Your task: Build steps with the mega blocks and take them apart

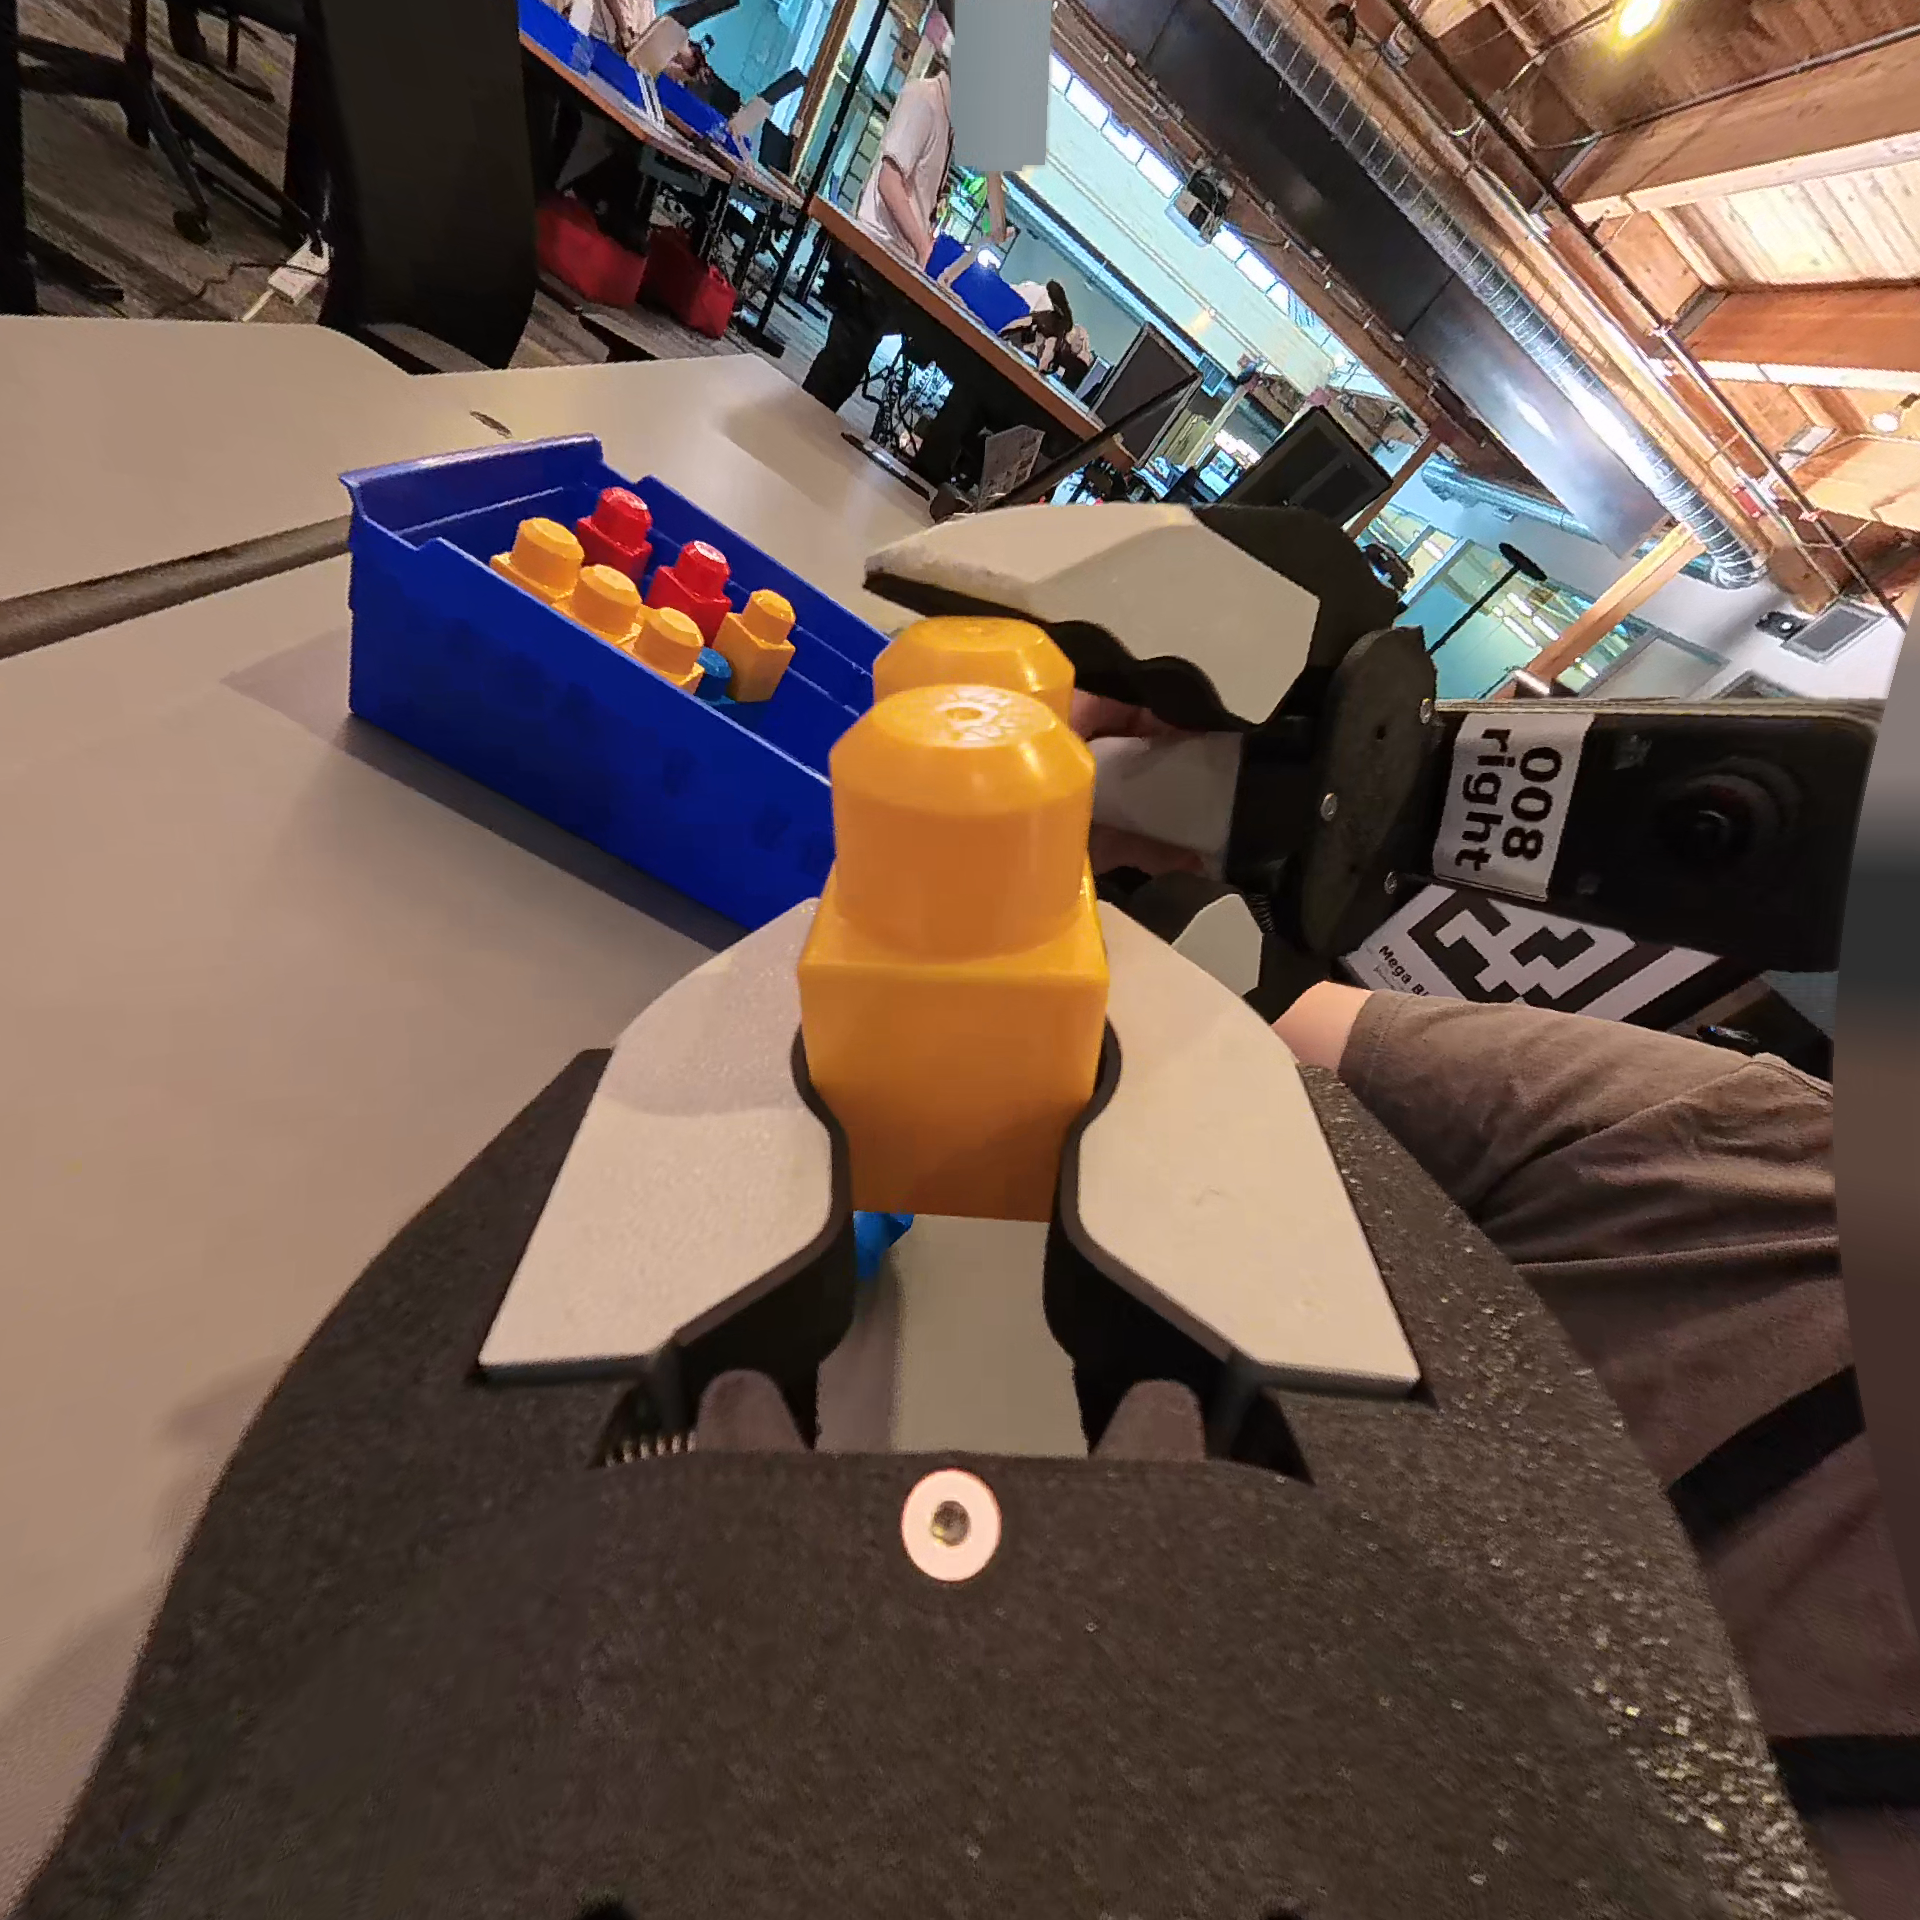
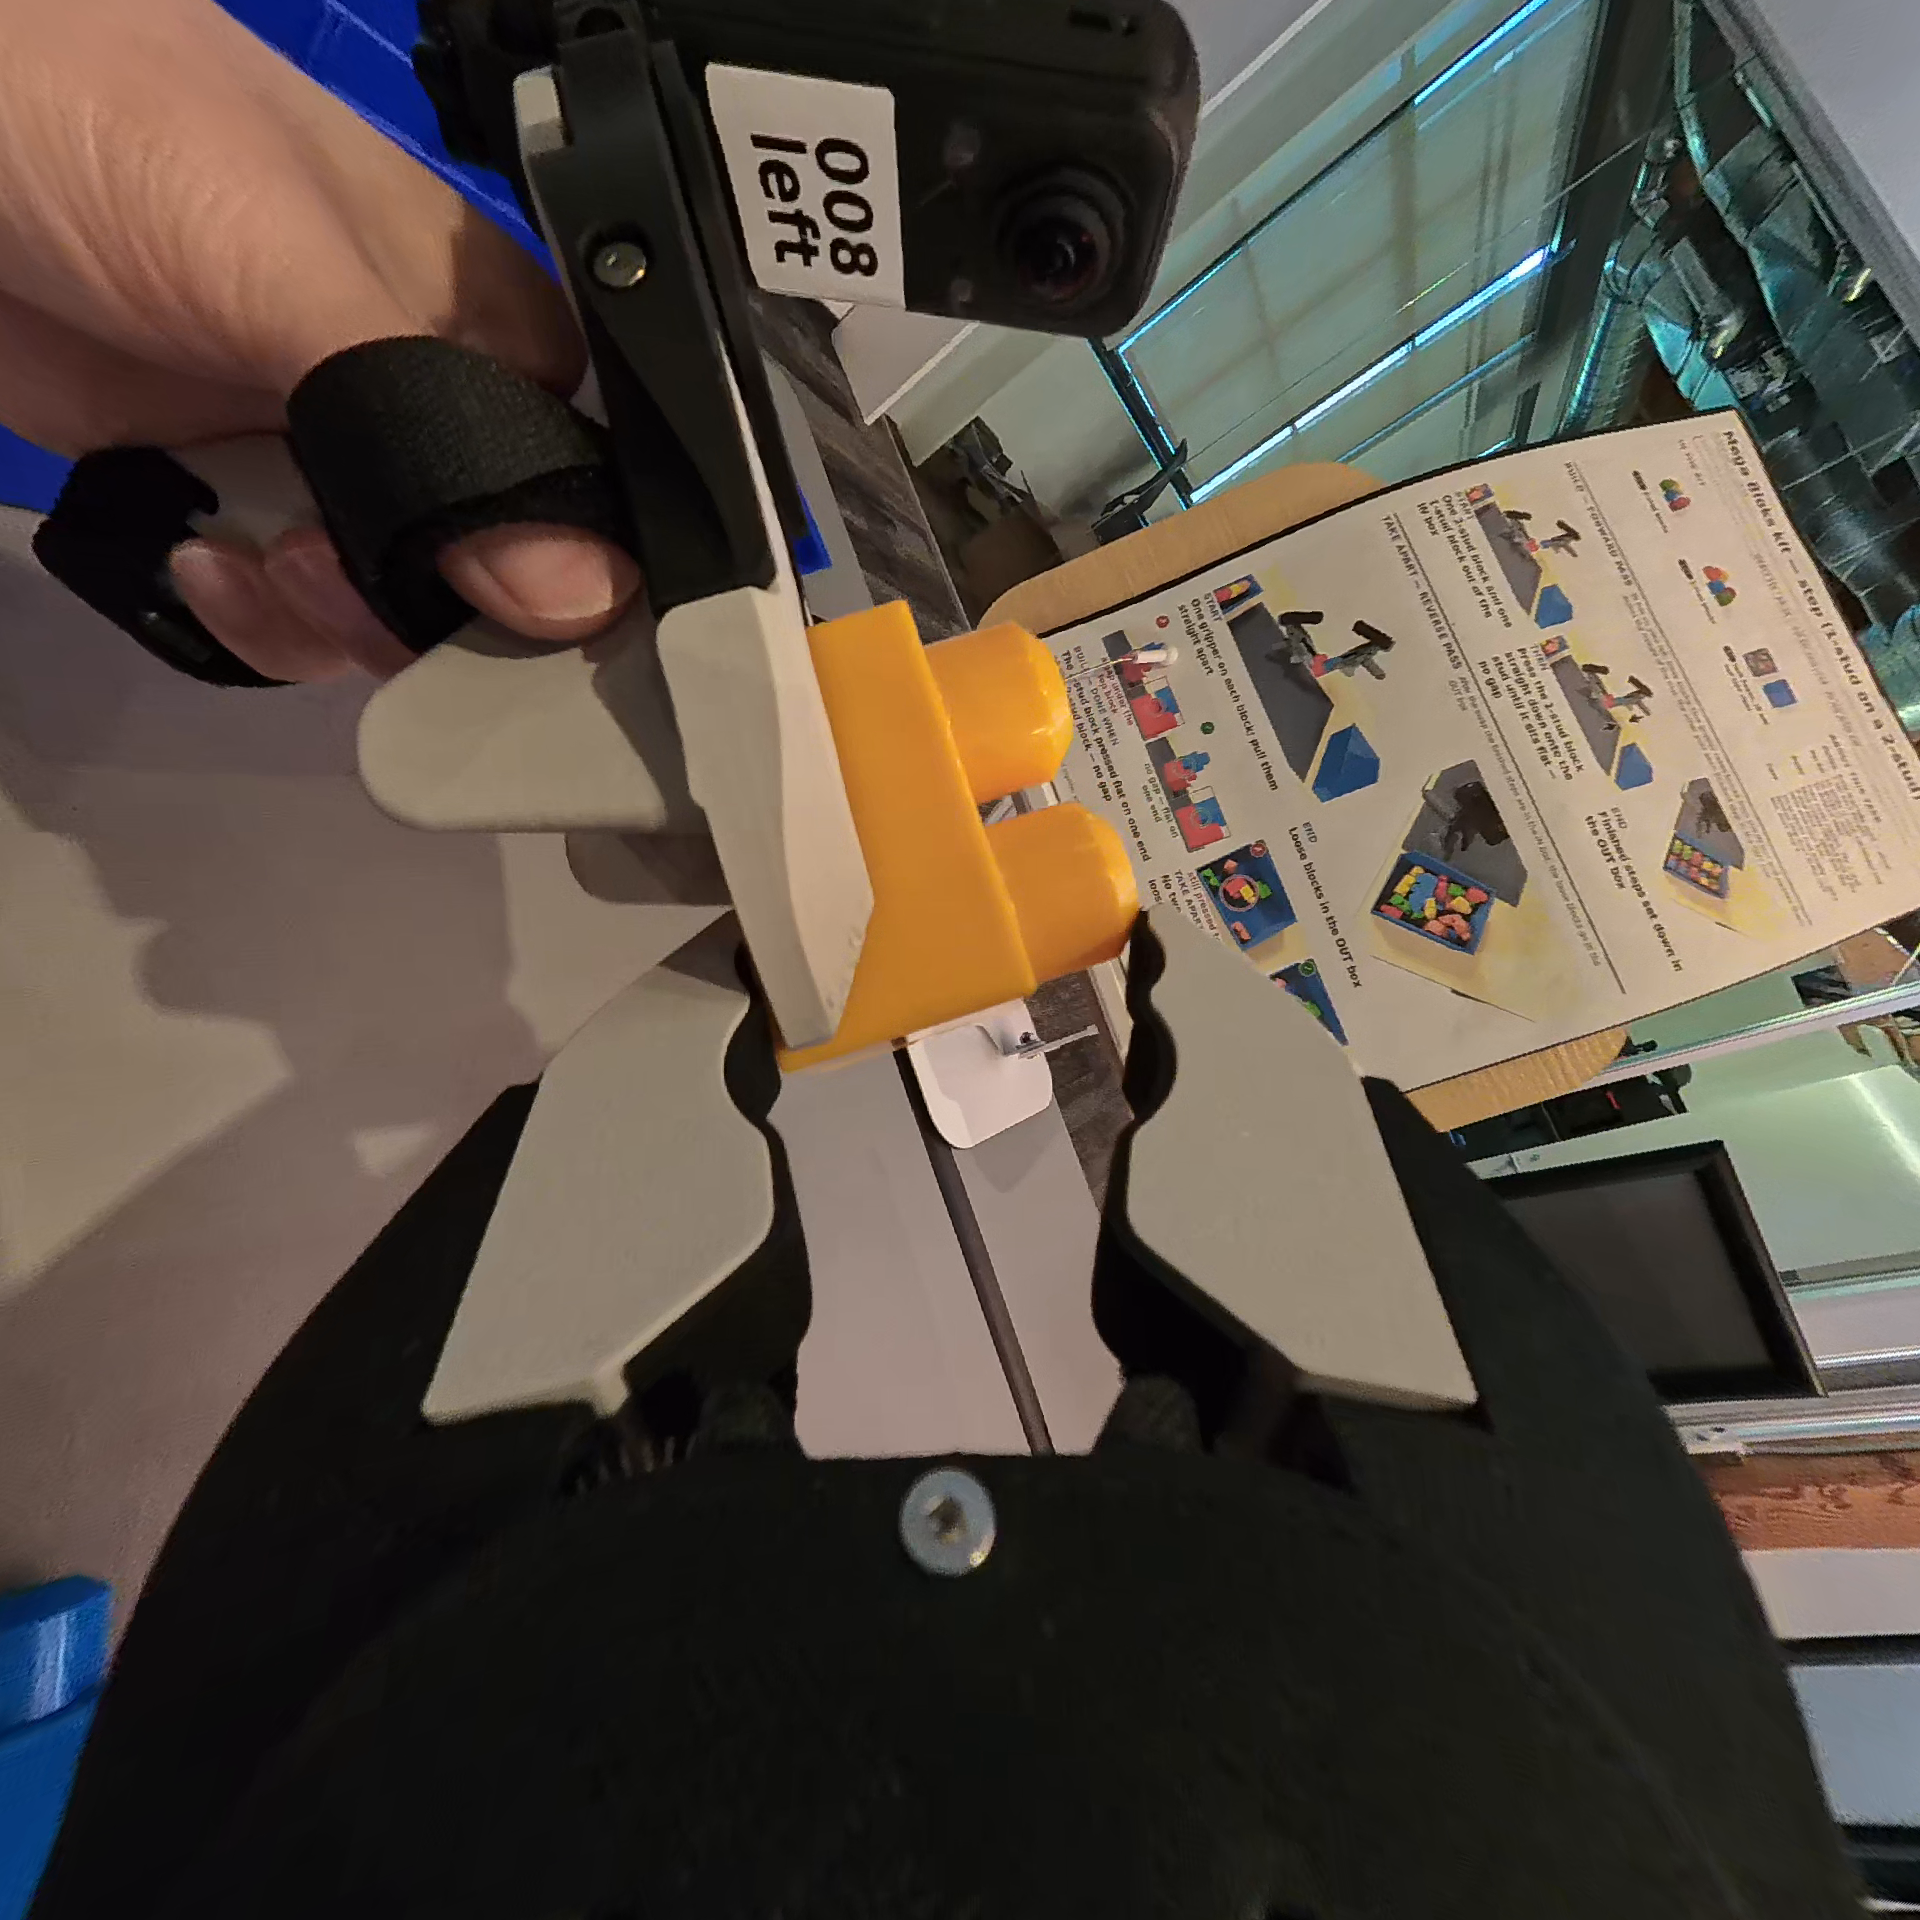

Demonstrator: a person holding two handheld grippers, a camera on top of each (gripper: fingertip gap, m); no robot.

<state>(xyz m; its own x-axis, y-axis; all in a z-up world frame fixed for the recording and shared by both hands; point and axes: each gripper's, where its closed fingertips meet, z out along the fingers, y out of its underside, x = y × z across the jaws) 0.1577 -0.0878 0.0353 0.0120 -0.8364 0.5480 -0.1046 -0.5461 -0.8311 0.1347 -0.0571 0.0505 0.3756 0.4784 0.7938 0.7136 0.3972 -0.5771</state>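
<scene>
white labels (image 1: 1509,808) on hand-held grippers; printed instruction sheet (image 2: 1475,748).

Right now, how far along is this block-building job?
Done: several orange and red blocks sit in the blue bin. In hand: the left gripper is clamped on an orange two-stud block, nothing on its studs; the right gripper, open, is beside it. Left: I cannot tell whether building or taking apart.

A grey table (image 1: 208,1039) carries a blue bin (image 1: 540,707) of orange and red blocks (image 1: 644,592).
</scene>
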